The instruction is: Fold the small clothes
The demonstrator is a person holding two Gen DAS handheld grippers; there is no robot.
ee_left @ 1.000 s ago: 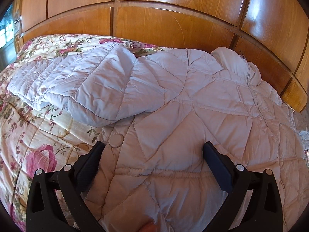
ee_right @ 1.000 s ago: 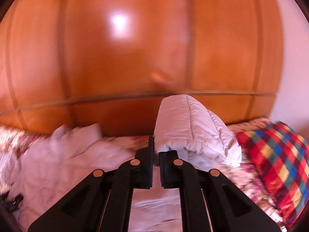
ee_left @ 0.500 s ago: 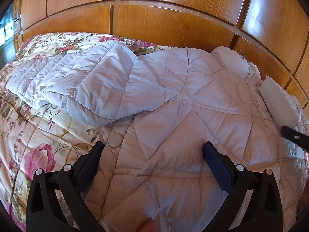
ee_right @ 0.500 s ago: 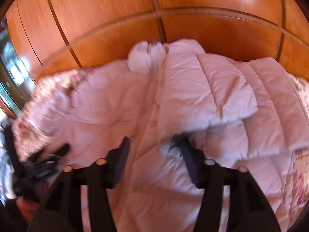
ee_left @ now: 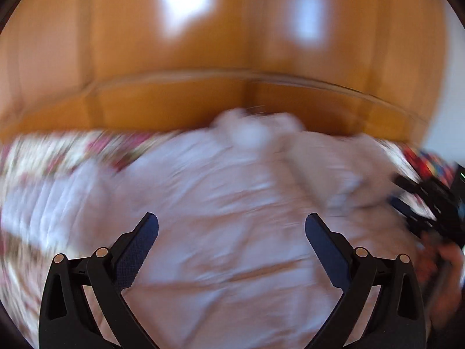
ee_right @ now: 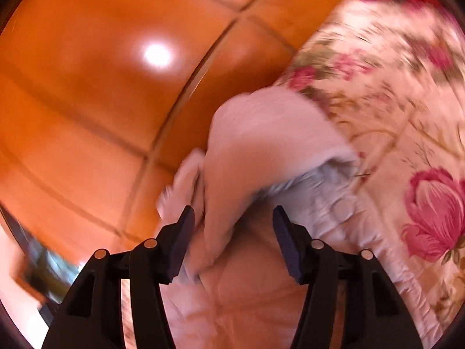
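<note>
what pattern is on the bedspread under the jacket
Cream with pink flowers, clearest in the right wrist view: bedspread.

A home bedroom. A floral bedspread (ee_right: 407,110) covers the bed. Polished wooden panels (ee_left: 203,43) stand at the far side.

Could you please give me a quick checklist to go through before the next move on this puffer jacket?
1. Left gripper open and holding nothing: ok, jaws wide apart above the jacket.
2. Right gripper open: ok, jaws apart with a fold of jacket between them, not pinched.
3. Jacket lying on the floral bedspread: ok.
4. Sleeves folded in over the body: cannot tell, both views are blurred.
5. The two grippers apart from each other: ok, the right gripper sits at the far right edge of the left wrist view.
6. Views sharp enough to pick a grasp point: not ok.
</note>
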